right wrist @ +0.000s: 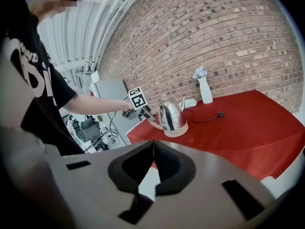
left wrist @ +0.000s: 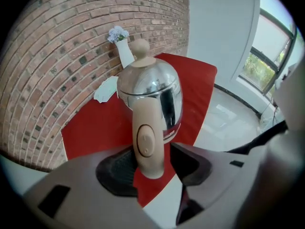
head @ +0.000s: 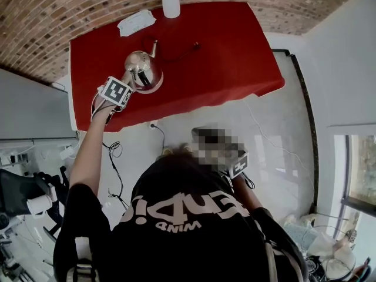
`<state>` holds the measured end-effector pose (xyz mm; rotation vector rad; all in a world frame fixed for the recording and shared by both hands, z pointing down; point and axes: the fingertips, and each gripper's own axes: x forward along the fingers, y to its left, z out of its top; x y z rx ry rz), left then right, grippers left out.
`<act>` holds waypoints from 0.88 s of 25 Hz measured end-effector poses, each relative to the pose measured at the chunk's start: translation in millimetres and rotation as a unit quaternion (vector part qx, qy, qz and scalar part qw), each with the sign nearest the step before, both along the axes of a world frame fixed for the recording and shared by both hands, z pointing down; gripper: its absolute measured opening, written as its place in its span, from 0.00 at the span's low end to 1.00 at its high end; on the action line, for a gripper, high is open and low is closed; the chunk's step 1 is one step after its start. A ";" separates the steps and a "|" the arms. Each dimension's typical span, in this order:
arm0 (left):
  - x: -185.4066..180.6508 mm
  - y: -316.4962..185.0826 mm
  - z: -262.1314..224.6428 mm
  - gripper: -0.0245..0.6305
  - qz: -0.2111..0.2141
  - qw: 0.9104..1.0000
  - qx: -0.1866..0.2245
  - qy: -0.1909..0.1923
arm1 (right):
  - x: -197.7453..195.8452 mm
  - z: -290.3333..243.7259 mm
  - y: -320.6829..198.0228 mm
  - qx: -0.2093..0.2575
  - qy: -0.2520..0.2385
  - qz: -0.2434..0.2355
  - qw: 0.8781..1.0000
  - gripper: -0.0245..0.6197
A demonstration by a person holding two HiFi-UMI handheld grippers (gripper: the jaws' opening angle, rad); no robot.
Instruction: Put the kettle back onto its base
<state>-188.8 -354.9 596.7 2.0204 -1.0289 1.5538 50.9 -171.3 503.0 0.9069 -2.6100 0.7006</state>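
A shiny steel kettle point(head: 143, 68) with a beige handle point(left wrist: 148, 140) stands upright on its round beige base point(right wrist: 177, 132), near the front left of the red table point(head: 235, 51). My left gripper point(left wrist: 151, 165) reaches down at the handle from the table's front edge. Its jaws stand open on either side of the handle, and a gap shows at the right pad point(left wrist: 188, 163). My right gripper point(right wrist: 153, 149) is held low by the person's body, off the table, shut with nothing in it.
A white vase point(head: 171, 2) with flowers stands at the table's far edge against the brick wall. A white packet point(head: 136, 22) lies to its left. A black cord point(right wrist: 207, 119) runs across the cloth behind the kettle. A pale floor lies below the table's front edge.
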 end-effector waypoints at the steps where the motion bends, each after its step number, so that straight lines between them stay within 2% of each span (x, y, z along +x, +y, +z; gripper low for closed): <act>1: -1.4 0.7 -5.6 0.36 -0.004 1.000 0.007 -0.004 | 1.4 -0.7 0.5 0.000 0.000 -0.005 1.000 0.07; 4: -5.3 2.0 -23.2 0.36 -0.023 0.999 0.034 -0.007 | 6.3 0.1 3.1 -0.004 -0.003 -0.021 1.000 0.07; 8: -8.6 8.2 -54.5 0.32 -0.051 0.996 0.075 0.009 | 9.6 6.6 6.4 -0.011 -0.002 -0.048 0.999 0.07; 13: -1.0 34.1 -97.9 0.18 -0.064 0.990 0.126 0.021 | 12.0 13.8 6.6 -0.013 0.000 -0.069 0.998 0.07; 15: 3.8 48.4 -105.0 0.09 -0.070 0.988 0.130 0.039 | 9.5 14.9 9.8 -0.012 0.001 -0.076 0.997 0.07; 17: 5.1 62.9 -109.6 0.05 -0.077 0.987 0.131 0.058 | 4.0 16.7 15.2 -0.013 0.003 -0.084 0.996 0.07; 22: 8.9 107.9 -118.7 0.05 -0.089 0.982 0.119 0.120 | -14.8 17.7 39.7 -0.015 0.007 -0.102 0.995 0.07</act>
